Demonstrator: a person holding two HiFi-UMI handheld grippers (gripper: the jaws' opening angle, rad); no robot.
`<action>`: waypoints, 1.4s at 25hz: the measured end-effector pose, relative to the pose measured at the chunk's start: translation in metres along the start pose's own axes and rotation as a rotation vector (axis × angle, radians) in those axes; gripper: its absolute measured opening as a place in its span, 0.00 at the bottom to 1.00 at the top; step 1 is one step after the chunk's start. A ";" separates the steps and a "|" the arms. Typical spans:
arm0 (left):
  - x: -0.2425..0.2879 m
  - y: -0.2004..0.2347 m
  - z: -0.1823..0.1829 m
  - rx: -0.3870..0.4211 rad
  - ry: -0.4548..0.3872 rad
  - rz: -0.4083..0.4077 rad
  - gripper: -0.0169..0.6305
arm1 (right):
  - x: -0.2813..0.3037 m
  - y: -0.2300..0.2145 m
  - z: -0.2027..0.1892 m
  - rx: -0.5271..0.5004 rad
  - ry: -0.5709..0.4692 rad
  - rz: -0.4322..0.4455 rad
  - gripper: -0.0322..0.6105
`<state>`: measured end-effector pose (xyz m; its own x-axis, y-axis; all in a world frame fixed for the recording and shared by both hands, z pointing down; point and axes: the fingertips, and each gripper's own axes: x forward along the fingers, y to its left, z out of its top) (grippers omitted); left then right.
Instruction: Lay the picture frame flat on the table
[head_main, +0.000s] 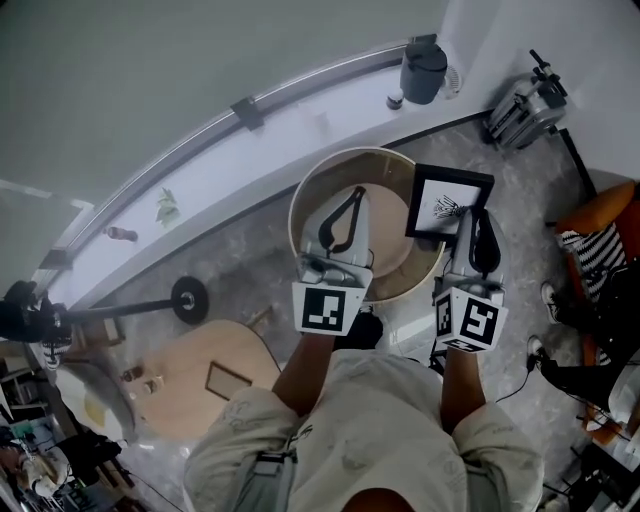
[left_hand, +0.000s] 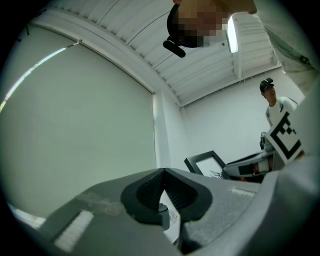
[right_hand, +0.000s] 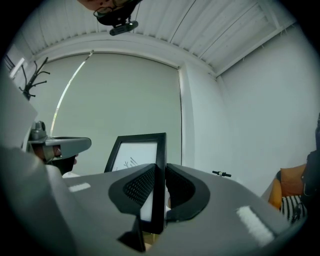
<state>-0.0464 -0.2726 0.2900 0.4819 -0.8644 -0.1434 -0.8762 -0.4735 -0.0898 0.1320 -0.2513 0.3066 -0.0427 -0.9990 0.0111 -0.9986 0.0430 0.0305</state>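
A black picture frame (head_main: 448, 203) with a white sheet and a dark plant drawing stands upright over the right side of the round, wood-rimmed table (head_main: 340, 160). My right gripper (head_main: 478, 218) is shut on the frame's right edge. In the right gripper view that edge (right_hand: 160, 165) sits clamped between the two pads. Over the middle of the table my left gripper (head_main: 355, 195) is shut on nothing. In the left gripper view its pads (left_hand: 164, 172) meet, and the frame (left_hand: 204, 162) shows beyond them to the right.
A dark bin (head_main: 424, 70) stands on the long white sill behind the table. A silver case (head_main: 525, 100) and an orange seat (head_main: 600, 215) lie to the right. A wooden board (head_main: 215, 370) and a black weight (head_main: 188, 298) lie on the floor to the left. A person (left_hand: 276, 107) stands far right.
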 end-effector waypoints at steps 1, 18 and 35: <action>0.003 0.002 0.000 0.000 -0.005 -0.002 0.03 | 0.003 0.000 0.000 -0.001 -0.001 -0.005 0.16; 0.011 0.010 -0.017 -0.013 -0.015 -0.018 0.03 | 0.004 -0.003 -0.009 -0.011 0.014 -0.057 0.16; 0.011 -0.002 -0.055 0.033 0.072 -0.020 0.03 | 0.024 -0.002 -0.066 0.043 0.105 -0.005 0.16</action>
<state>-0.0405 -0.2904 0.3429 0.4966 -0.8651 -0.0704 -0.8648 -0.4863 -0.1246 0.1351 -0.2749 0.3727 -0.0364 -0.9926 0.1155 -0.9993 0.0353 -0.0122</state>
